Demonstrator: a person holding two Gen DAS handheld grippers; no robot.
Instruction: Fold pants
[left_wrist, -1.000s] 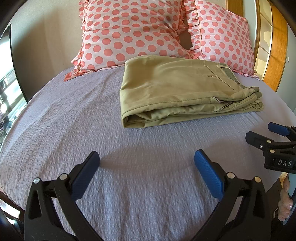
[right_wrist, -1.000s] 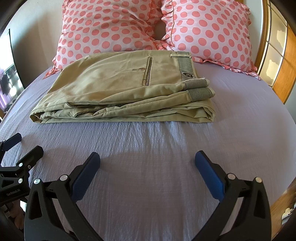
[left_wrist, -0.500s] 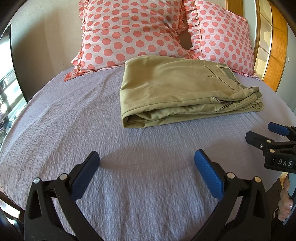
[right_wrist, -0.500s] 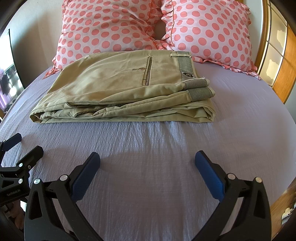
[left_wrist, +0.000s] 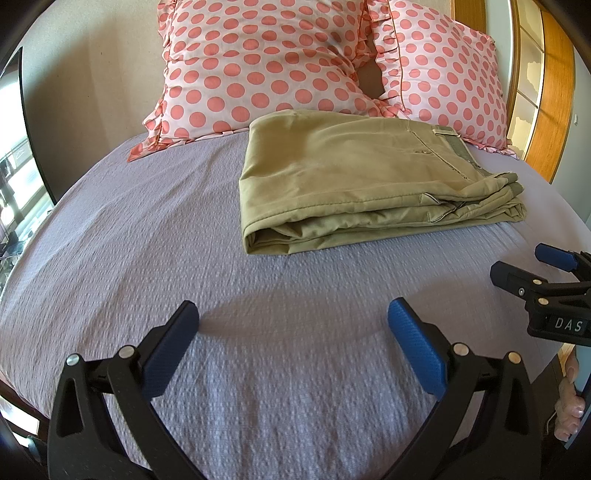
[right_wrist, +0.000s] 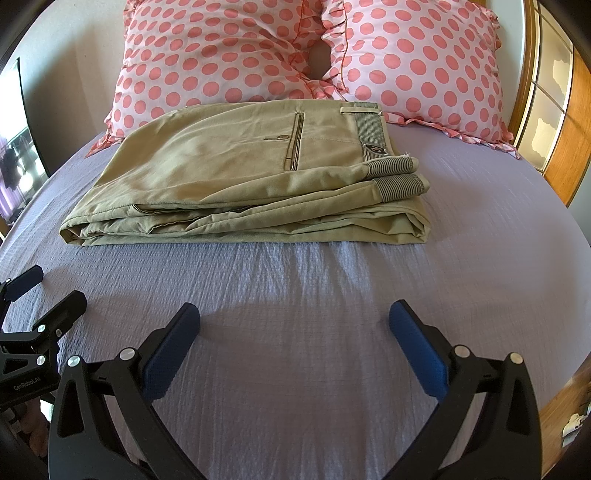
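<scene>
Khaki pants (left_wrist: 362, 181) lie folded in a flat stack on the lilac bedspread (left_wrist: 147, 236), waistband to the right; they also show in the right wrist view (right_wrist: 240, 181). My left gripper (left_wrist: 293, 317) is open and empty, hovering over bare bedspread short of the pants. My right gripper (right_wrist: 294, 319) is open and empty too, just as far back from the stack. Each gripper shows in the other's view: the right one at the right edge (left_wrist: 524, 264), the left one at the left edge (right_wrist: 48, 288).
Two pink polka-dot pillows (right_wrist: 229, 51) (right_wrist: 421, 62) lean against the wall right behind the pants. A wooden-framed panel (right_wrist: 546, 110) stands at the right of the bed. A dark frame and a bright window (left_wrist: 22, 177) are at the left.
</scene>
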